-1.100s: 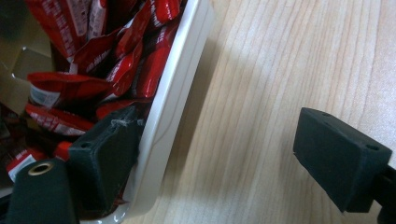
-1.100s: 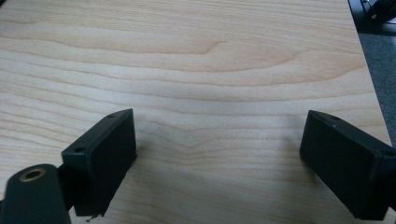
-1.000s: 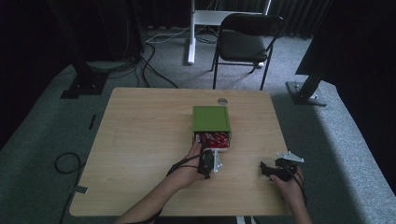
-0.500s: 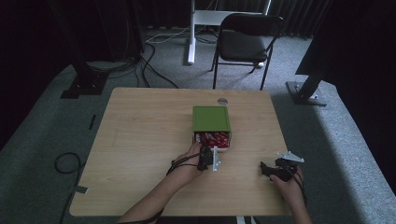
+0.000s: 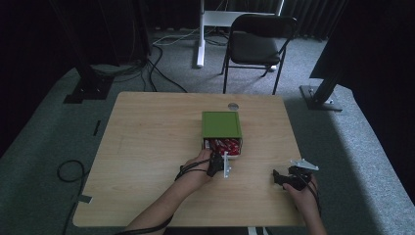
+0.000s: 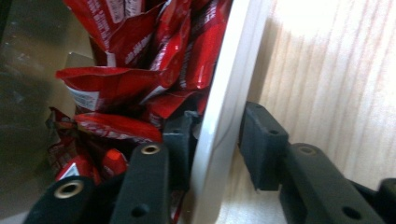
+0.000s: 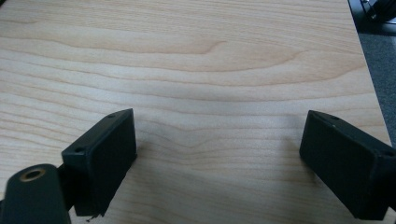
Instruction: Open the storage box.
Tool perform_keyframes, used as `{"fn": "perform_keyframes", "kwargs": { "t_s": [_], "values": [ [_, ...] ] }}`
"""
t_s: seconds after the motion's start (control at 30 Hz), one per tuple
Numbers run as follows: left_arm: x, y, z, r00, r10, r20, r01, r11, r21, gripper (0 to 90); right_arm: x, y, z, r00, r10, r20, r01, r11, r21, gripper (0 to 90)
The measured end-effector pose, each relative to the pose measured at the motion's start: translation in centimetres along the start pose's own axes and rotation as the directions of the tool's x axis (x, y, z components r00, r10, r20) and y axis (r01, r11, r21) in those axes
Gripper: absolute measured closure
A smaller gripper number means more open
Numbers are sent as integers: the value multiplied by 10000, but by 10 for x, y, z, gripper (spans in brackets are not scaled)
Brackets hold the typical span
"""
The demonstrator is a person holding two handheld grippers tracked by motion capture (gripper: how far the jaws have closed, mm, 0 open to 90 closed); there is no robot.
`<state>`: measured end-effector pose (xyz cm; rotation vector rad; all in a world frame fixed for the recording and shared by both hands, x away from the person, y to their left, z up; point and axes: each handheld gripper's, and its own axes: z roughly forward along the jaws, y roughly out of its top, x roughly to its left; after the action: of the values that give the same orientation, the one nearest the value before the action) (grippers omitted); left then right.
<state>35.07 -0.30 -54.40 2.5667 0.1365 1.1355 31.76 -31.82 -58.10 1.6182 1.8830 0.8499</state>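
Little has shifted since the earlier frames: the left gripper point(image 5: 219, 164) stays at the near edge of the drawer point(image 6: 224, 116), perhaps a touch closer to the person, while the right gripper point(image 5: 288, 176) has not budged from its spot at the lower right of the high view. In the left gripper view the jaws straddle the white front panel of the drawer, one inside among the packets and one outside over the wood; they look close to the panel, but whether they are truly pinching it I cannot tell. The right gripper's jaws stand wide apart over bare table point(image 7: 210, 70), holding nothing. The green box point(image 5: 221, 125) sits just right of the centre of the high view, its drawer drawn out toward the person. Judging by looks, the box is light and could skid on the smooth wood when pulled, so the stiff front panel is the sensible place to grip, squarely at its middle. The red packets point(image 6: 135, 79) inside are soft, crinkly and slippery foil, best taken by a crimped end. I count one box, one drawer and two grippers; the packets are heaped and overlapping, so their number cannot be told, though there are several.
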Motion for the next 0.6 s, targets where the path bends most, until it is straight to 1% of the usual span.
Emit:
{"fn": "perform_keyframes", "kwargs": {
  "t_s": [0.07, 0.1, 0.17, 0.2, 0.27, 0.33, 0.4, 0.57, 0.6],
  "values": [
    [0, 0, 1, 10000, -57, 37, 57, 10000, -27, 696, 0, 0, 0, 10000, 3, 0, -3, 10000, -1, 101],
    [0, 1, 1, 10000, 13, 46, -13, 10000, 5, 699, 0, 0, 0, 10000, -1, 1, 1, 10000, -1, 101],
    [1, 0, 1, 10000, -14, 75, 14, 10000, 4, 703, 0, 0, 0, 10000, 1, 1, -1, 10000, 1, 101],
    [1, 0, 0, 9999, 49, 104, -49, 10000, 31, 703, 0, 0, 0, 10000, 2, -1, -2, 10000, 4, 101],
    [2, 0, 0, 9998, -25, 202, 26, 10000, -44, 704, 0, 0, 0, 10000, 1, -2, -1, 10000, 2, 101],
    [2, 1, 0, 9999, 44, 154, -44, 10000, 7, 706, 0, 0, 0, 10000, 2, -1, -2, 10000, 4, 101],
    [1, 1, 0, 10000, 20, 82, -20, 10000, 20, 707, 0, 0, 0, 10000, 1, -1, -1, 10000, 1, 101],
    [0, 2, -2, 9999, -8, 118, 7, 10000, 81, 708, 0, 0, 0, 10000, 9, -1, -9, 10000, 4, 101],
    [0, 3, -3, 9999, 61, 120, -62, 9999, 113, 708, 0, 0, 0, 10000, 5, -1, -5, 10000, 1, 101]
  ]
}}
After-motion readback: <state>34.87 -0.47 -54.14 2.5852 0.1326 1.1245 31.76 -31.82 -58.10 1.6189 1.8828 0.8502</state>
